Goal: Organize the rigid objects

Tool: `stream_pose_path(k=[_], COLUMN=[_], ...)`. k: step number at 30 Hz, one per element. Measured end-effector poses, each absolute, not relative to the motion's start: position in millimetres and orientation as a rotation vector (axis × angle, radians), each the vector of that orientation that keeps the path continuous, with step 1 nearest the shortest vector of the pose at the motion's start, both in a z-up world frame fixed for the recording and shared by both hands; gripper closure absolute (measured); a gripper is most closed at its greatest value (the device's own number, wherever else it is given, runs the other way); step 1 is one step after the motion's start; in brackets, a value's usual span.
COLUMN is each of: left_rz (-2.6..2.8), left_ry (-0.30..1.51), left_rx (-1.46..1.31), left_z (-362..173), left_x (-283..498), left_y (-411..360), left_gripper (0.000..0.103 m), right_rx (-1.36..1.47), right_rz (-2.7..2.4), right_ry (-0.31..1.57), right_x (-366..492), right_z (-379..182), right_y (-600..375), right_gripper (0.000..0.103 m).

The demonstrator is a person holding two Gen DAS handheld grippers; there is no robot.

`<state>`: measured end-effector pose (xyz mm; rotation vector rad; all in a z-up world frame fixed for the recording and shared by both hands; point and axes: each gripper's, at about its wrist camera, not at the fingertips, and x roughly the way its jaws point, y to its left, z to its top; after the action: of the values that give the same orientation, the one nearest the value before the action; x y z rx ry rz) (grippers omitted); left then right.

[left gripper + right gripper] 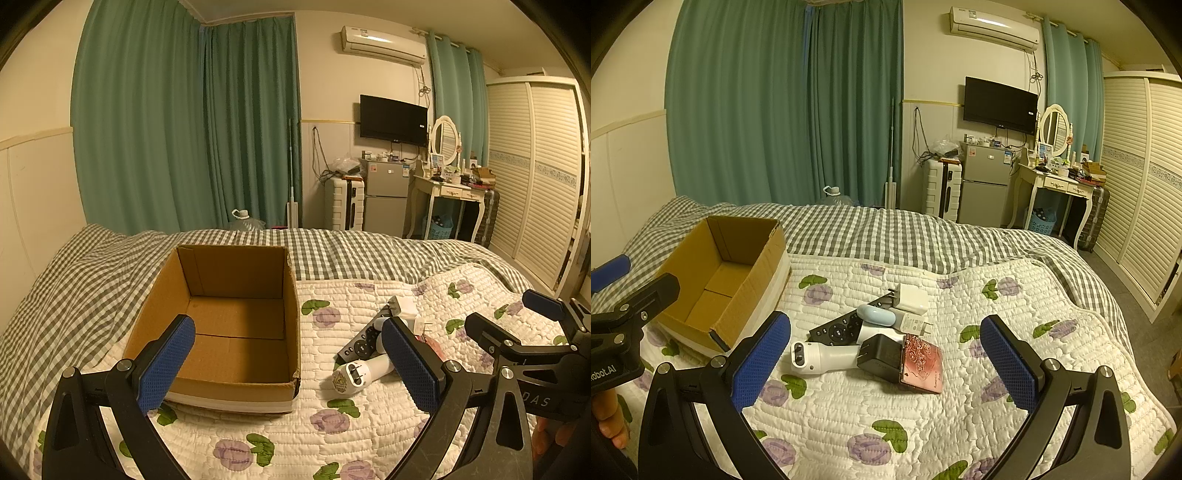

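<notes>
Two grippers hang above a bed, both spread wide and holding nothing. From the left wrist view the left gripper (288, 363) frames the cardboard box (236, 321), which sits on the flowered quilt (325, 435) with its top open and its brown floor bare; this view looks straight down into it. The small pile of rigid things lies on the quilt just beside the box, to its right, but here the near blue pad covers much of it: only the black remote (360, 341), the white handheld device (360, 373) and a white charger (404, 306) can be made out. The right wrist view lays the pile out plainly between the fingers of the right gripper (884, 363): the remote (842, 328), the white device (822, 356) lying across its near end, a pale blue case (875, 314) resting on top, two white chargers (912, 297), a black plug adapter (881, 356) and a pink patterned case (923, 363) touching the adapter. In that view the box (720, 280) stands off to the left and its floor is only partly seen. Each camera catches the other gripper at its edge, the right one (517, 325) with its fingers apart. A grey checked blanket (886, 232) covers the far half of the bed.
</notes>
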<state>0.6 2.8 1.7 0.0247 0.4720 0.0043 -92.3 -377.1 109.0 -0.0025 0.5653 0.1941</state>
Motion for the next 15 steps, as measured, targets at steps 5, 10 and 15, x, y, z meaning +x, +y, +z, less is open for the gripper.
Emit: stream_pose_path(k=[5,10,15], left_rz=[0.004,-0.005,-0.025], left_ry=[0.469,0.454,0.466], left_rx=[0.029,0.041,0.078], left_z=[-1,4,4], left_x=[-1,-4,0], left_y=[5,-2,-23], left_gripper=[0.0,0.0,0.0], right_rx=[-0.002,0.01,-0.016], right_rz=[0.194,0.213,0.211], right_ry=[0.566,0.583,0.577], right_x=[-93,-93,-93], right_z=[110,111,117], right_y=[-378,-379,-386], right_gripper=[0.0,0.0,0.0])
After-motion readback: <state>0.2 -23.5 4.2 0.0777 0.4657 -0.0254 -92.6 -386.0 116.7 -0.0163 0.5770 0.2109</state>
